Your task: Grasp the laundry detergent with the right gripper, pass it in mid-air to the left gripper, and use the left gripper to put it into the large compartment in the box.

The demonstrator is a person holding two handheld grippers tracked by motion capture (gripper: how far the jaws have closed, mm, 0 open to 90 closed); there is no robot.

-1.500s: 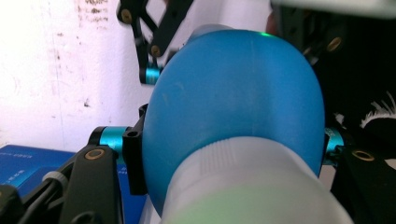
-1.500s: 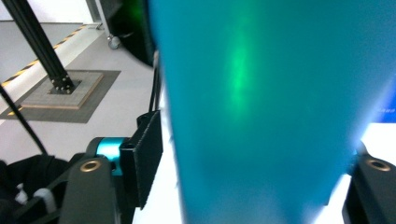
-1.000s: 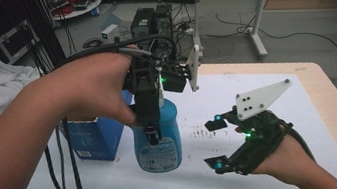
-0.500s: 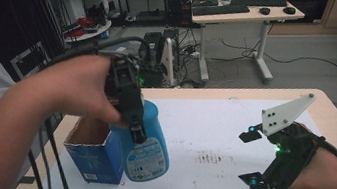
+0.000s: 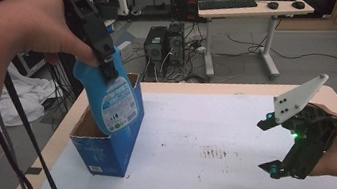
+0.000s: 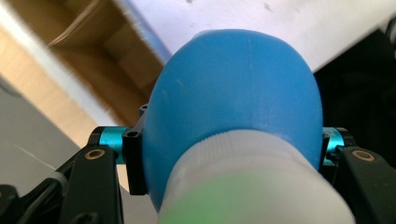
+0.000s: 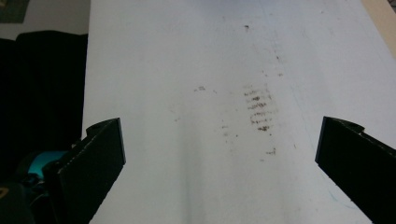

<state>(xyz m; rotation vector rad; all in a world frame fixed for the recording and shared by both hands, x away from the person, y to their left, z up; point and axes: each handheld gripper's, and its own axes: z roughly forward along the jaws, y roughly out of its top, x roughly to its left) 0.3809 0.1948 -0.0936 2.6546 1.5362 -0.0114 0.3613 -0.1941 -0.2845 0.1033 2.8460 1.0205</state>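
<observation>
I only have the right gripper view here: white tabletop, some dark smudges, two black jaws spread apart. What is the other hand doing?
Observer: The left tool is clamped on a blue bottle, held just below its cap.
Operator: Where is that bottle?
Observer: Its lower part sits inside an open blue cardboard box near the table's left edge.
Operator: Upright?
Observer: Tilted, its top leaning left in the high view.
Operator: And my tool, relative to the box?
Observer: The right tool is low over the table, far right of the box, holding nothing.

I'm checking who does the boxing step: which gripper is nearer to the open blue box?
Left. The left gripper holds the blue bottle at the blue box opening; the right gripper rests open, far across the table.
</observation>
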